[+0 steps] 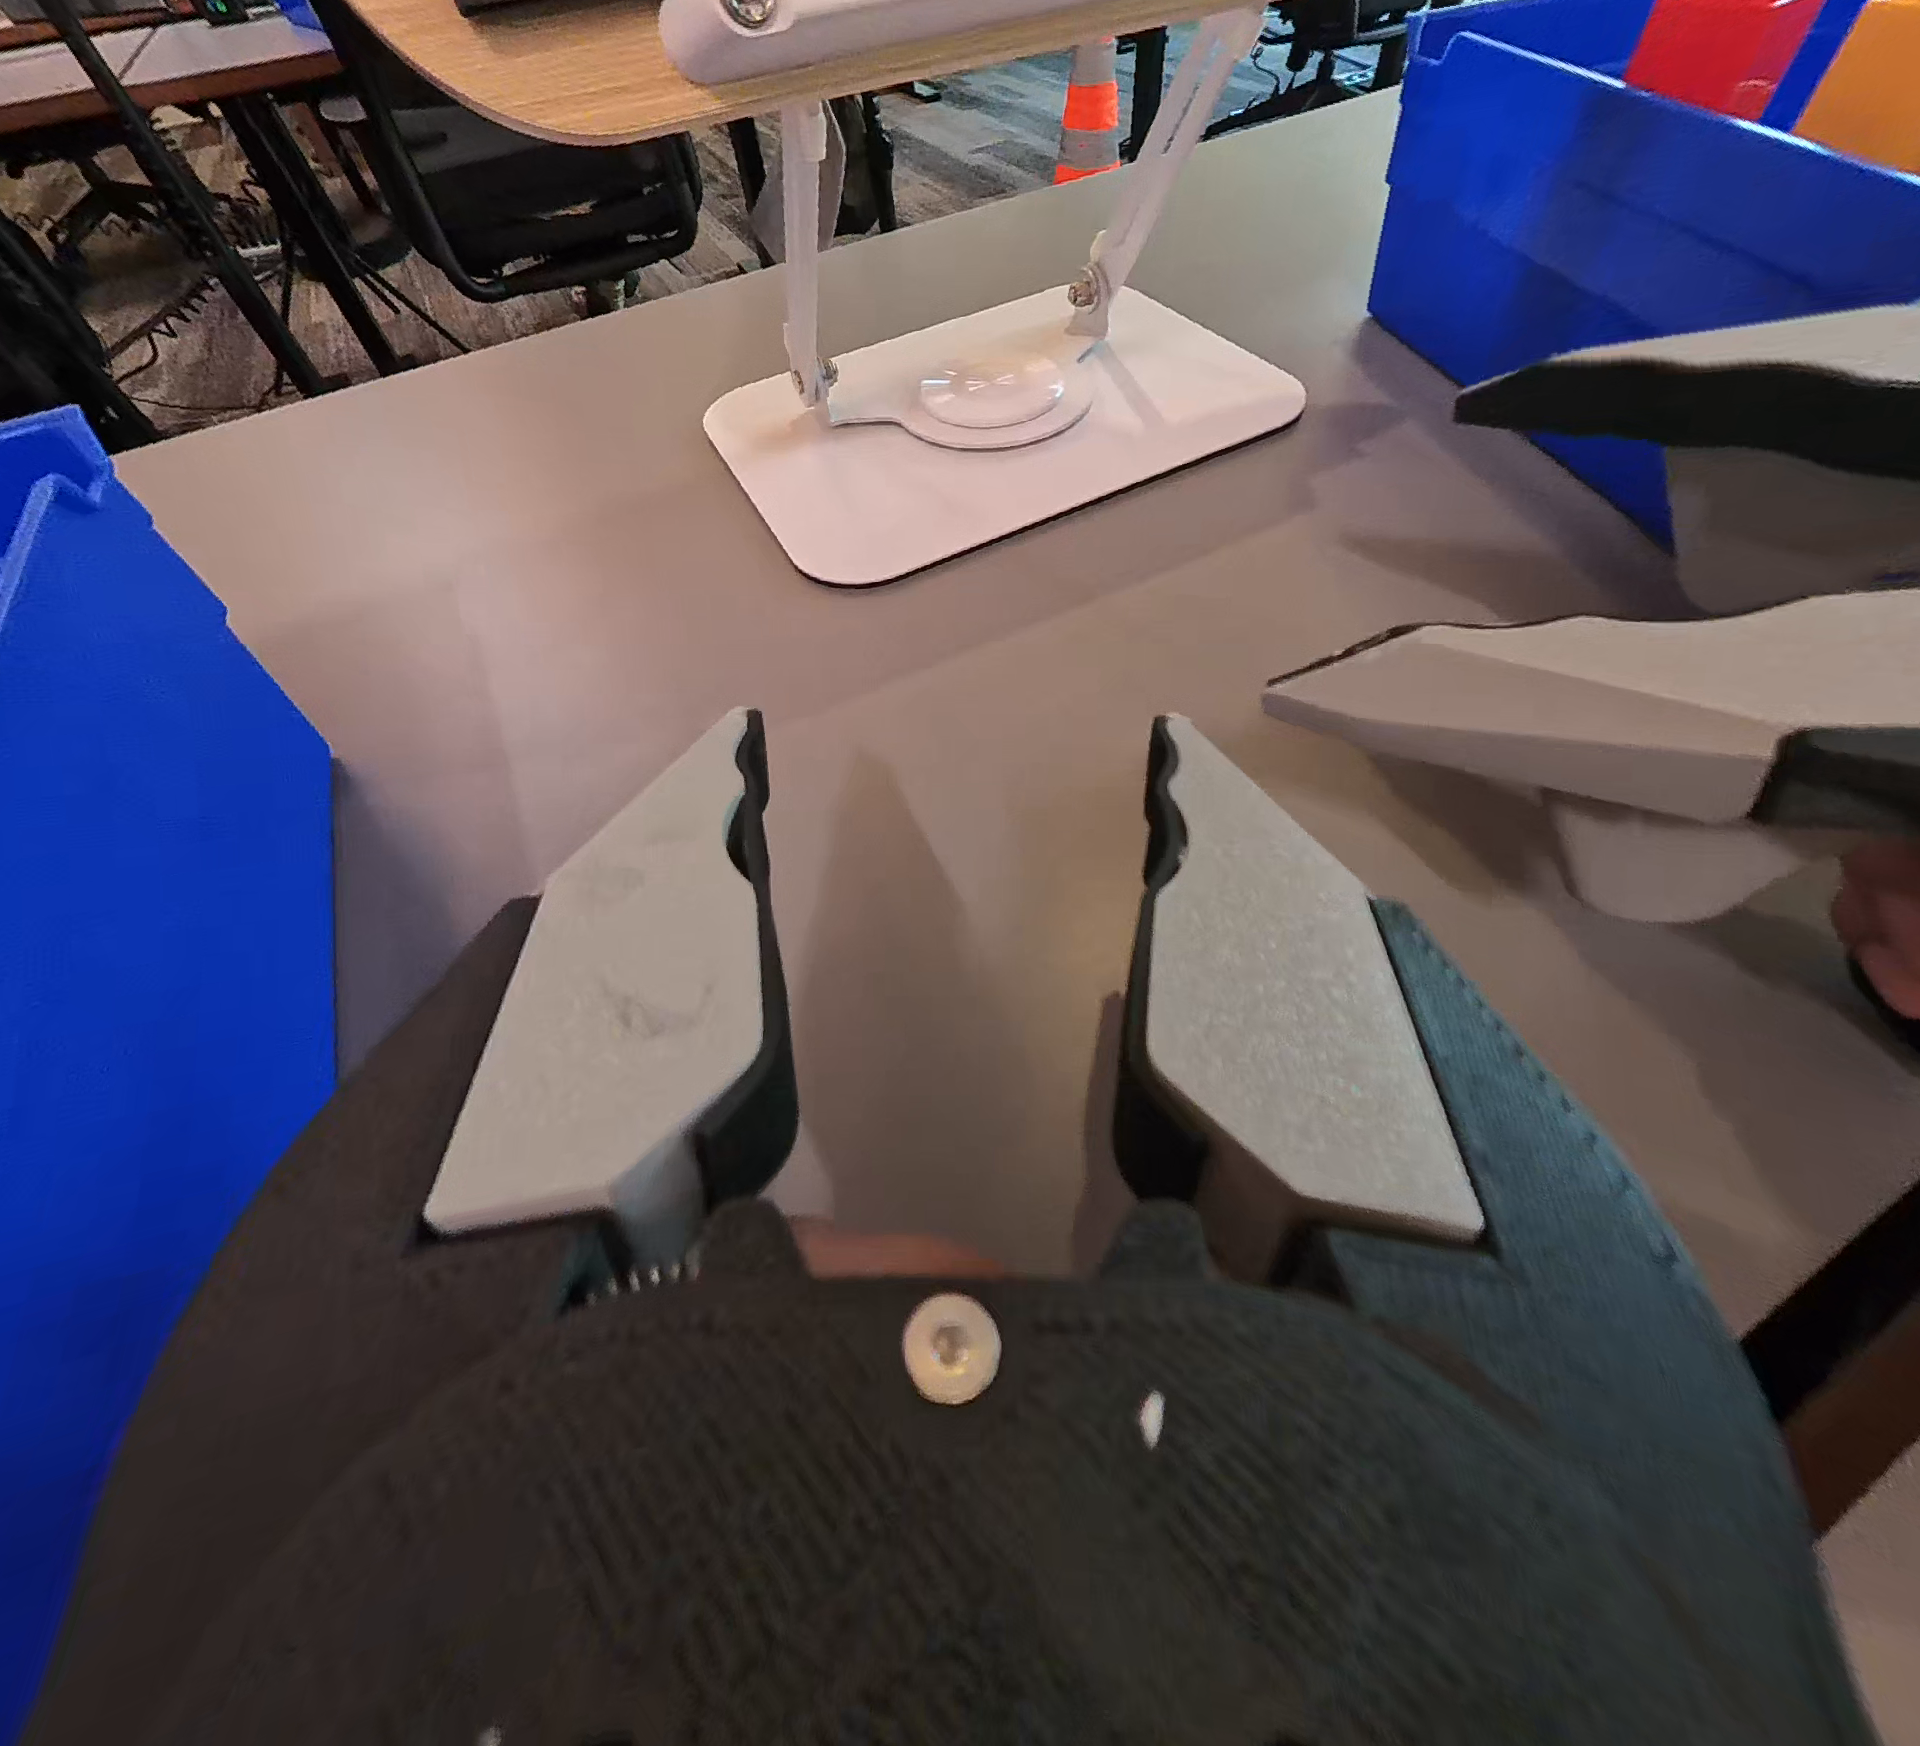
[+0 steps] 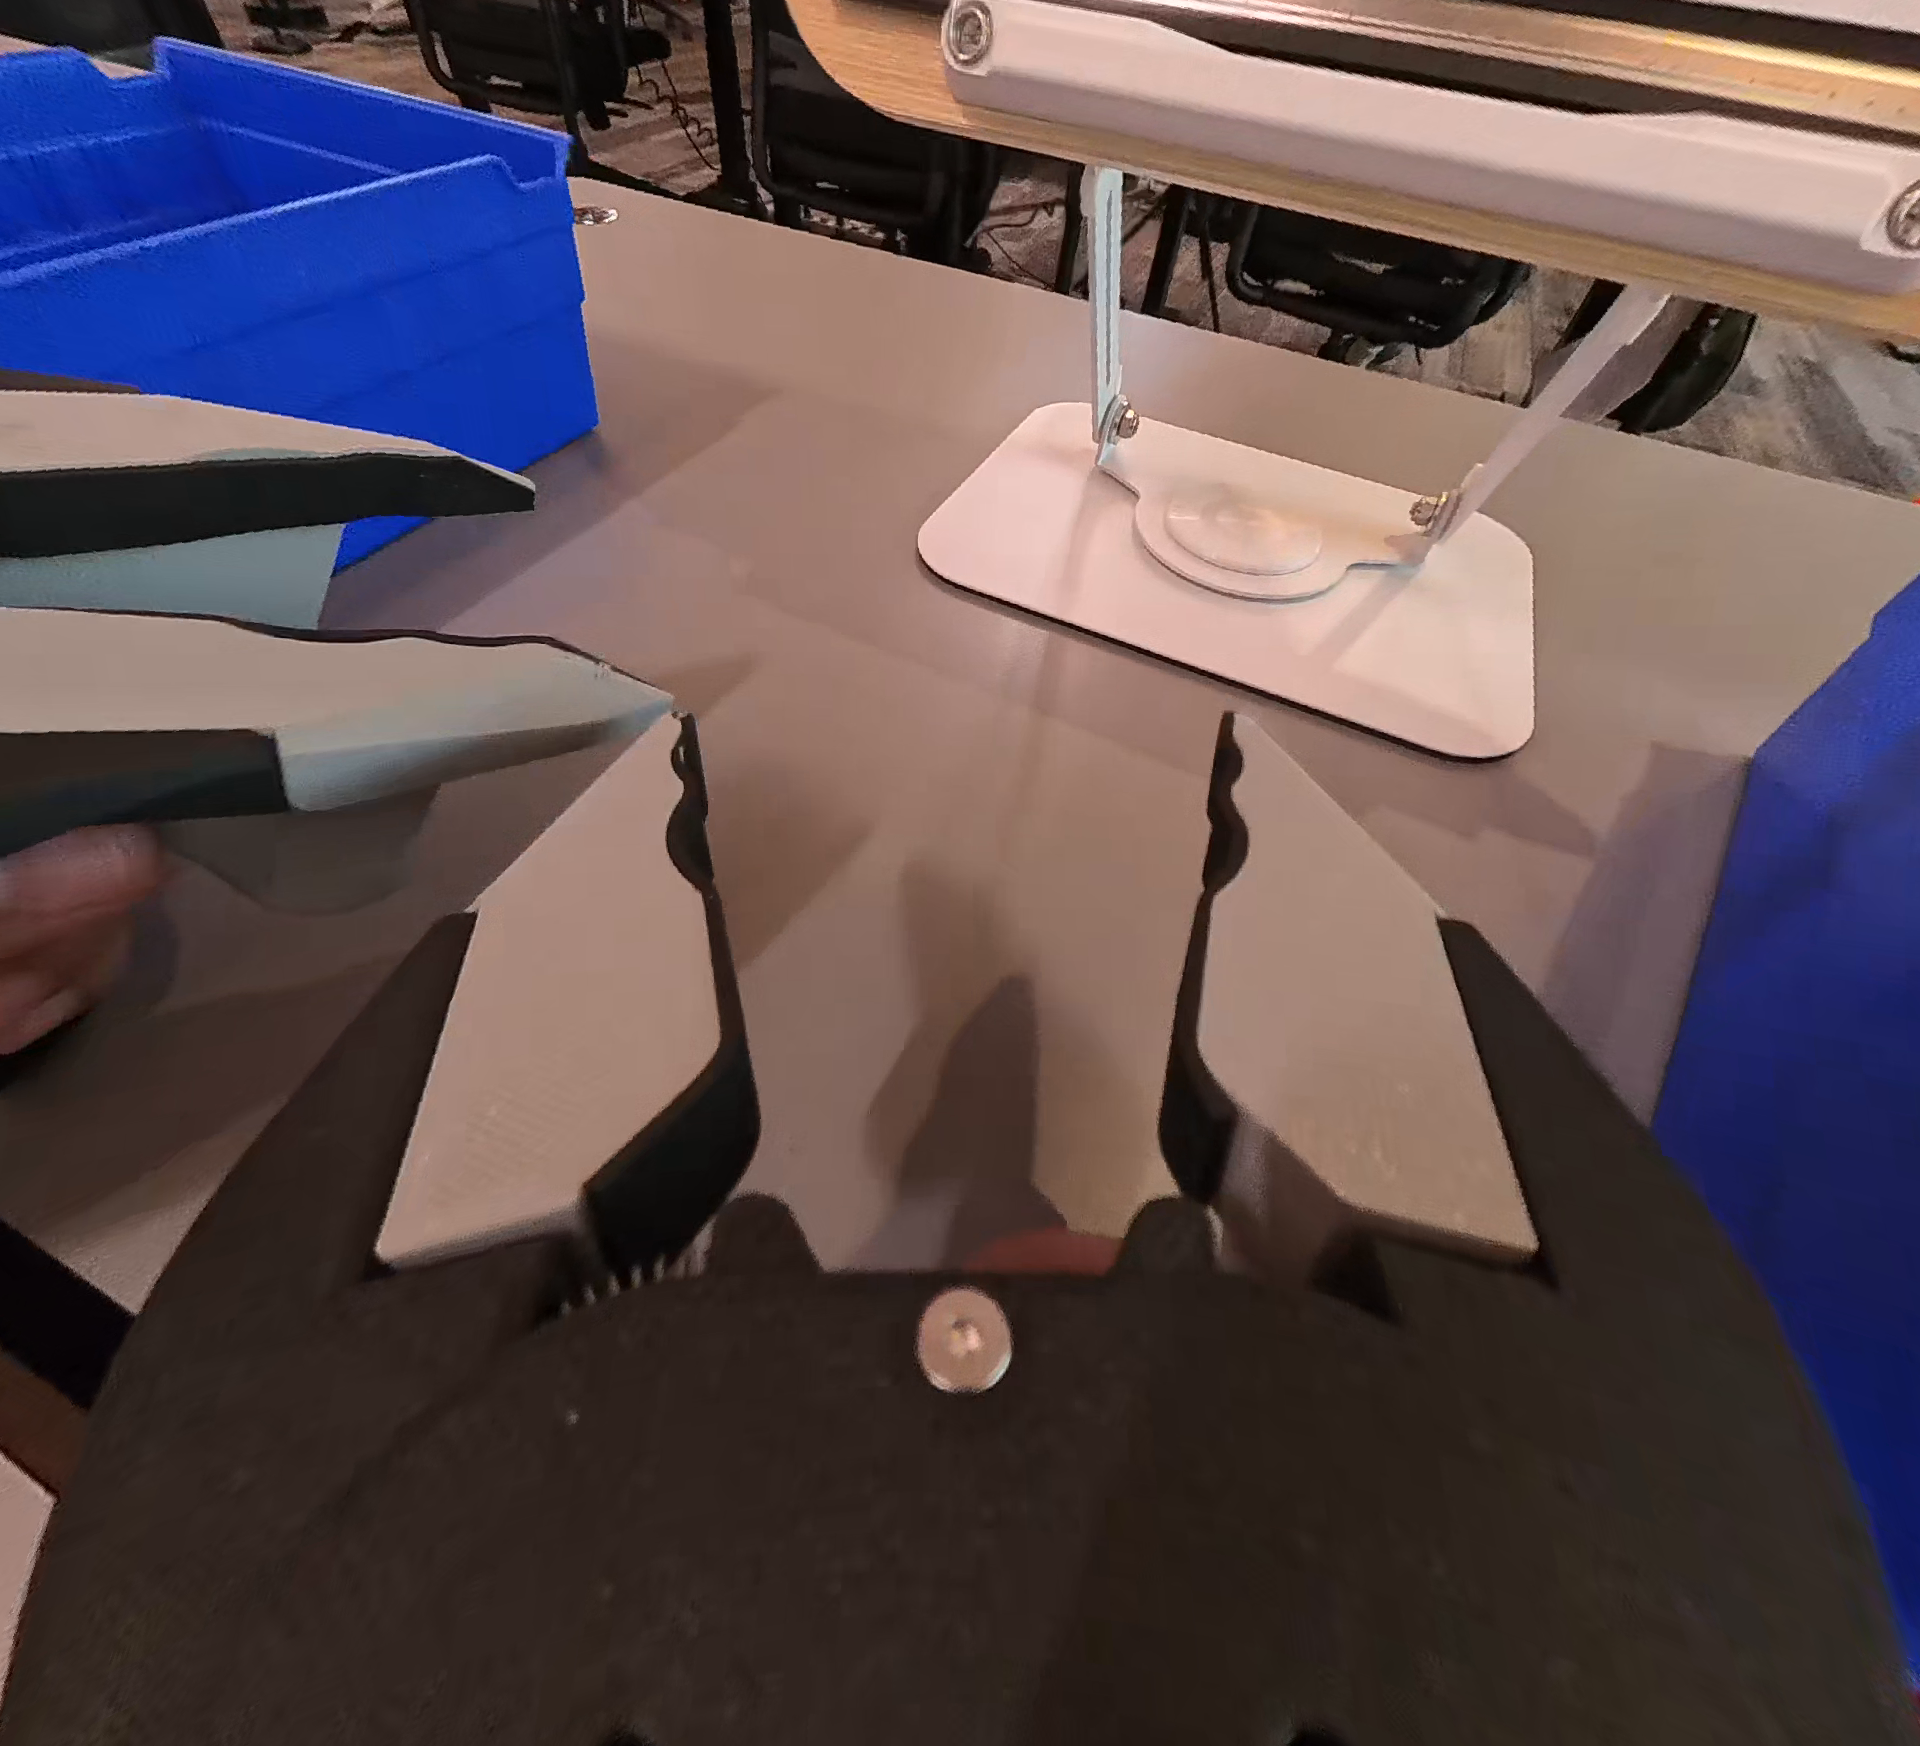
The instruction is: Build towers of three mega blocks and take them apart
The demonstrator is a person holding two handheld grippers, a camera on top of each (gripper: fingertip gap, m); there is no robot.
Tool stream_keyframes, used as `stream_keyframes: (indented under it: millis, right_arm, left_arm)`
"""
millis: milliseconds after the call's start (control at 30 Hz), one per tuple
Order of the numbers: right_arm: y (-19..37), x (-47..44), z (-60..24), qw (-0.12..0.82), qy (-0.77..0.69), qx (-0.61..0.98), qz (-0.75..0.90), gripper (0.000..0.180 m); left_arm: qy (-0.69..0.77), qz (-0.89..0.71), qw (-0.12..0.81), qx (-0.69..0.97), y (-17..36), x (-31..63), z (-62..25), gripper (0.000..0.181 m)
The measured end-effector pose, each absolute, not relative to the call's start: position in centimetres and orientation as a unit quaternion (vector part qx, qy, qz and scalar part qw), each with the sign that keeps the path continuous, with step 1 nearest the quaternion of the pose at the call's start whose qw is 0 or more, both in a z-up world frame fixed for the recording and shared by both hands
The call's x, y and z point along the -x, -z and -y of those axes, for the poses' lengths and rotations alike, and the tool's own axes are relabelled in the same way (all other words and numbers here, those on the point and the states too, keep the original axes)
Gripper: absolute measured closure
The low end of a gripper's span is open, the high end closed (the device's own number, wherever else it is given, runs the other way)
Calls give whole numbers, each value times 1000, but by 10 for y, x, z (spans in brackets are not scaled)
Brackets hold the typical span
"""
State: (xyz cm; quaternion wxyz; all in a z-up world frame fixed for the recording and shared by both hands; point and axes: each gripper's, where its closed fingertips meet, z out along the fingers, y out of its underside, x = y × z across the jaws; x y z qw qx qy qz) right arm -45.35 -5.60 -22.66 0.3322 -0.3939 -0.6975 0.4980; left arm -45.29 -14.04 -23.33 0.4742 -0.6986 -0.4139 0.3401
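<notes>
My left gripper (image 1: 958,732) is open and empty, low over the grey table (image 1: 520,616). My right gripper (image 2: 956,732) is open and empty over the same table (image 2: 831,470). Each shows in the other's view: the right gripper (image 1: 1361,543) comes in from the right edge, the left gripper (image 2: 603,595) from the left edge, both open. A red block (image 1: 1745,3) and an orange block (image 1: 1870,75) stick up out of the blue bin (image 1: 1621,242) at the far right of the left wrist view. No block lies on the table between the grippers.
A white stand base (image 1: 1003,439) sits mid-table, holding a tilted wooden board (image 1: 582,65) with a paper sheet; it also shows in the right wrist view (image 2: 1247,584). A second blue bin (image 1: 156,813) stands at the left, also shown in the right wrist view (image 2: 291,262). A blue bin wall (image 2: 1808,1073) is at the right. From my right tips it is roughly 15 cm to the orange block (image 1: 1870,75); from my left, 30 cm.
</notes>
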Motion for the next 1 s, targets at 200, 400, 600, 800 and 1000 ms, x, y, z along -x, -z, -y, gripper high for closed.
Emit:
stream_keyframes:
  millis: [200, 400, 600, 800, 1000]
  right_arm:
    - [231, 454, 58, 323, -494, 394, 705, 85]
    - [232, 455, 58, 321, -493, 395, 705, 85]
    - [232, 455, 58, 321, -494, 397, 704, 85]
    - [228, 454, 55, 326, -497, 396, 701, 85]
    - [217, 451, 49, 354, -499, 384, 692, 85]
  left_arm:
    - [-342, 401, 474, 706, 233, 446, 136, 110]
    - [-345, 389, 469, 714, 234, 444, 132, 110]
    - [-339, 389, 472, 715, 234, 444, 132, 111]
    - [-344, 388, 469, 715, 234, 444, 132, 111]
    - [-348, 389, 467, 714, 234, 444, 133, 111]
